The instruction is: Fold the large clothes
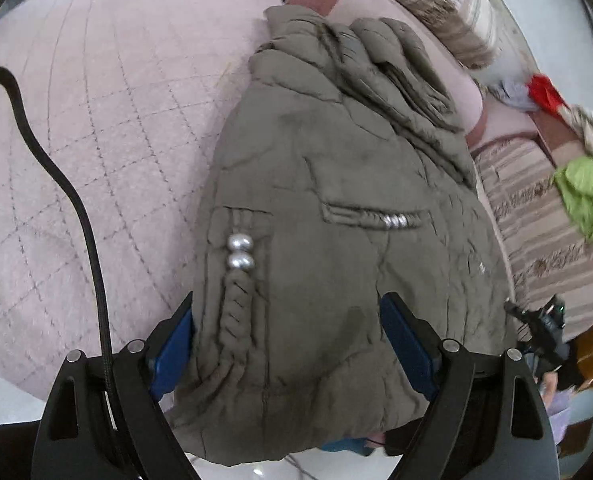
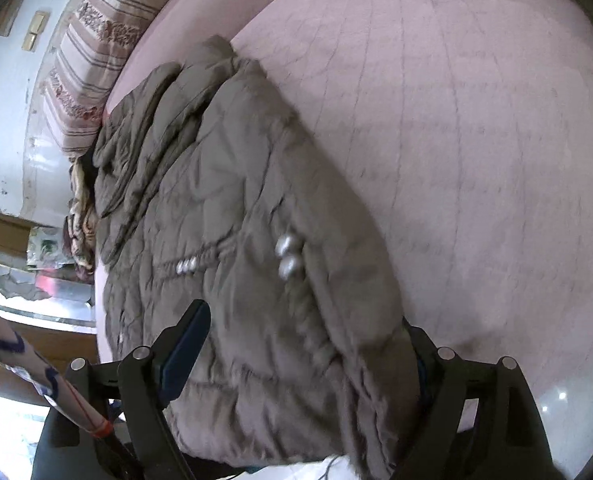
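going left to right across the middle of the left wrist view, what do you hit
black cable → pink quilted bedspread → silver beads on the olive padded jacket → striped cushion → lime green cloth

Olive padded jacket on pink quilted bed

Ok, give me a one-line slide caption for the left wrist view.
Left tool open over the near end of an olive quilted jacket lying on a pink quilted bedspread.
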### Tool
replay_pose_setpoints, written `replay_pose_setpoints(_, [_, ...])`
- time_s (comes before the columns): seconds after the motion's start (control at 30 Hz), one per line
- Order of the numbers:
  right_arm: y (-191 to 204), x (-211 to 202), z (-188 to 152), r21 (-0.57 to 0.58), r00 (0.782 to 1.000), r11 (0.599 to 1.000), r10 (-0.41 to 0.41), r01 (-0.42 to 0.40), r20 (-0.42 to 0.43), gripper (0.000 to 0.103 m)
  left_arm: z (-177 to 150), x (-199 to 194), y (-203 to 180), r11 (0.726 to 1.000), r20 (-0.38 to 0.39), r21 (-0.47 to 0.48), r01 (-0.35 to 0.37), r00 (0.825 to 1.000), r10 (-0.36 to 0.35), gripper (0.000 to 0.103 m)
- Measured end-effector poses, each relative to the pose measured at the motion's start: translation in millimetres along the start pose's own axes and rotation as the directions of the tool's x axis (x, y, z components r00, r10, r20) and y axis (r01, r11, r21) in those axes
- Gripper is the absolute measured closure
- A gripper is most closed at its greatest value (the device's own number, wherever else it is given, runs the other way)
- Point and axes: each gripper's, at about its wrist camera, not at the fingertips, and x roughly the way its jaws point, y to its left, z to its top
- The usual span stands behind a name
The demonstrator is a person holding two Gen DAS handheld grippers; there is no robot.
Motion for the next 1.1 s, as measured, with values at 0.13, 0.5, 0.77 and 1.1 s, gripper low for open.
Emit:
replay_pose_setpoints(0.13, [14, 7, -21, -0.046, 1.000, 0.999, 0.012, -0.013, -0.025, 0.015, -8, -1, -11, 0.998, 0.013, 0.053, -0.026, 1.000, 0.025, 0.018])
replay_pose_setpoints(0.5, [8, 4, -34, 0.010, 0.997, 0.997, 0.076, -0.076, 0.018, 0.025, -9, 3, -4, 0.997, 0.015, 0.033, -0.066, 0.998, 0.065, 0.027])
replay_pose_setpoints(0.77, [31, 14, -49, -0.115, 1.000, 0.993, 0.018, -0.020, -0.019, 0.025, -21, 2, -24, 0.989, 0.029, 0.092, -0.115, 0.993, 0.113, 0.038])
replay_pose_setpoints(1.1, [44, 8, -56, -0.159, 0.998, 0.986, -0.036, 0.043, 0.046, 0.071, -11, -29, -49, 0.979, 0.111, 0.089, -0.181, 0.979, 0.171, 0.083])
